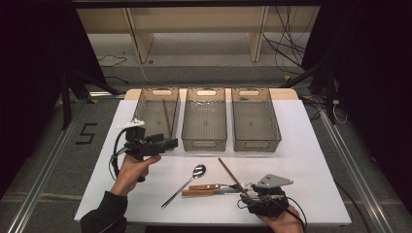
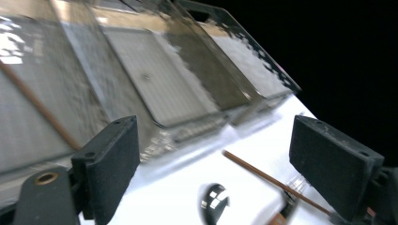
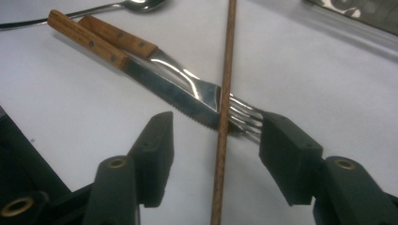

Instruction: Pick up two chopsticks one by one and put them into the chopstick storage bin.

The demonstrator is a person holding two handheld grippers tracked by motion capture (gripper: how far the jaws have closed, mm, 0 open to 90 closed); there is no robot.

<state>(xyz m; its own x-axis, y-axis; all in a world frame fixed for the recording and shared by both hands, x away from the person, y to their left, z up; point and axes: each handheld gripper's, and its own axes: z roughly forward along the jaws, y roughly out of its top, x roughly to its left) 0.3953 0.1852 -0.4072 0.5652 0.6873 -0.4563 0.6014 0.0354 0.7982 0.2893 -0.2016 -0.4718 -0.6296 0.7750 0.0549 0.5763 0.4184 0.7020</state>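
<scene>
On the white table (image 1: 311, 160) lie a wooden-handled knife (image 3: 159, 84) and a wooden-handled fork (image 3: 187, 77) side by side, with a brown chopstick (image 3: 227, 70) across their tips. My right gripper (image 3: 216, 140) is low at the table's front right (image 1: 248, 191), jaws open around the chopstick, the fork tines and the knife tip. The right pad sits at the tines; the left pad stands apart from the knife. A metal spoon (image 1: 187, 184) lies to the left. My left gripper (image 1: 167, 144) hovers open and empty by the left bin's front edge.
Three clear grey bins stand in a row at the back: left bin (image 1: 145, 116), middle bin (image 1: 205, 119) and right bin (image 1: 255, 119). A second chopstick (image 1: 167, 119) lies in the left bin. The table's front edge is close to my right hand.
</scene>
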